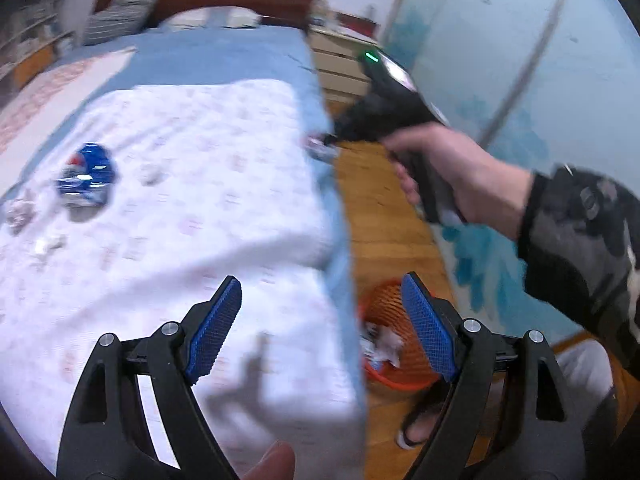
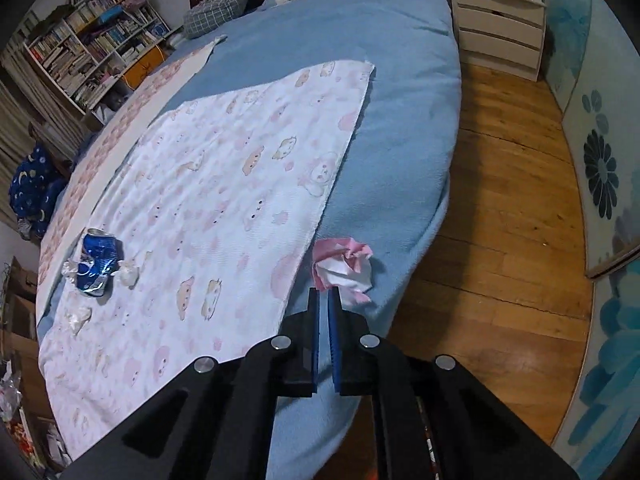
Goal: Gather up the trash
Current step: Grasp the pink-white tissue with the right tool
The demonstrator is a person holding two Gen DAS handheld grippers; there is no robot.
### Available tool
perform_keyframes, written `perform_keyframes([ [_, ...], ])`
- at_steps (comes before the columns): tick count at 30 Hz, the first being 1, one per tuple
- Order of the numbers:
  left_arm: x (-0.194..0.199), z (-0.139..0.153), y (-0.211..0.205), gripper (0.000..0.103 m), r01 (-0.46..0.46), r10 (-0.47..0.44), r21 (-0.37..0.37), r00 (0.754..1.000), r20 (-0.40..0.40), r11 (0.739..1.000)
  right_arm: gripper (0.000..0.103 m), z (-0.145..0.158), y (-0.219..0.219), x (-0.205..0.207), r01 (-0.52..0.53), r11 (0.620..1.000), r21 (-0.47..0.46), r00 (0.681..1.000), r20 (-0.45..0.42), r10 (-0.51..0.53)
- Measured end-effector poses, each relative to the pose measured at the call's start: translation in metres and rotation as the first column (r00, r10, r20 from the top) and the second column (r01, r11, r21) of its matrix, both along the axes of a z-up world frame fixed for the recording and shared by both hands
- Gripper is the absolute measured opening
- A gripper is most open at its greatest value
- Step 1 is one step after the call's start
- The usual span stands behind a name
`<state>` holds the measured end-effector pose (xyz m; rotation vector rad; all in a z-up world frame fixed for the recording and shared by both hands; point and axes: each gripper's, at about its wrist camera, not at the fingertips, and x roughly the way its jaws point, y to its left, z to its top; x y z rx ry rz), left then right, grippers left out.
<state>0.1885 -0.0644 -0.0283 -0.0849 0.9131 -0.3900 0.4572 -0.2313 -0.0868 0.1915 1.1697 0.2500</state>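
A crumpled pink and white paper (image 2: 345,265) lies at the bed's right edge, and my right gripper (image 2: 324,293) is shut on its near edge. The left wrist view shows that gripper (image 1: 329,140) from afar, blurred, in a person's hand (image 1: 460,176). My left gripper (image 1: 319,282) hangs open and empty above the bed's near corner. Below it on the floor stands an orange mesh basket (image 1: 384,304) with crumpled paper inside. A crushed blue can (image 2: 98,266) (image 1: 86,178) lies on the patterned white blanket (image 2: 224,184), with small white paper wads (image 2: 129,275) around it.
The blue bed (image 2: 400,120) fills the left. A wooden floor (image 2: 500,200) runs along its right side, with a white drawer unit (image 2: 496,36) at the far end and flowered wardrobe doors (image 2: 600,168) beside it. A bookshelf (image 2: 88,40) stands far left. A slippered foot (image 1: 416,428) is near the basket.
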Motion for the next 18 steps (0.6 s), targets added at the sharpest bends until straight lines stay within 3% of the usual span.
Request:
perform_keyframes([
  [2, 0.011, 0.002, 0.023, 0.082, -0.058, 0.058, -0.012, 0.998, -0.006, 0.998, 0.059, -0.007, 0.005, 0.004, 0.012, 1.000, -0.011, 1.000, -0.001, -0.012],
  [3, 0.017, 0.003, 0.036, 0.082, -0.097, 0.097, -0.009, 0.995, -0.005, 0.995, 0.064, -0.010, 0.007, 0.006, 0.026, 1.000, -0.011, 1.000, 0.008, -0.026],
  [8, 0.043, 0.006, 0.108, 0.082, -0.275, 0.274, -0.043, 0.961, -0.026, 0.960, 0.060, -0.022, 0.013, 0.018, 0.046, 0.998, -0.041, 0.999, -0.012, -0.047],
  [11, 0.053, 0.006, 0.145, 0.083, -0.358, 0.355, -0.083, 0.934, -0.048, 0.930, 0.060, -0.023, 0.007, 0.022, 0.069, 0.998, 0.000, 0.998, -0.011, -0.069],
  [14, 0.054, 0.003, 0.160, 0.084, -0.396, 0.391, -0.100, 0.918, -0.061, 0.913, 0.060, -0.023, 0.003, 0.025, 0.076, 0.997, 0.014, 0.997, -0.014, -0.076],
  [18, 0.060, -0.005, 0.154, 0.084, -0.378, 0.373, -0.082, 0.925, -0.069, 0.922, 0.059, -0.026, -0.001, 0.034, 0.098, 0.995, 0.023, 0.995, -0.036, -0.097],
])
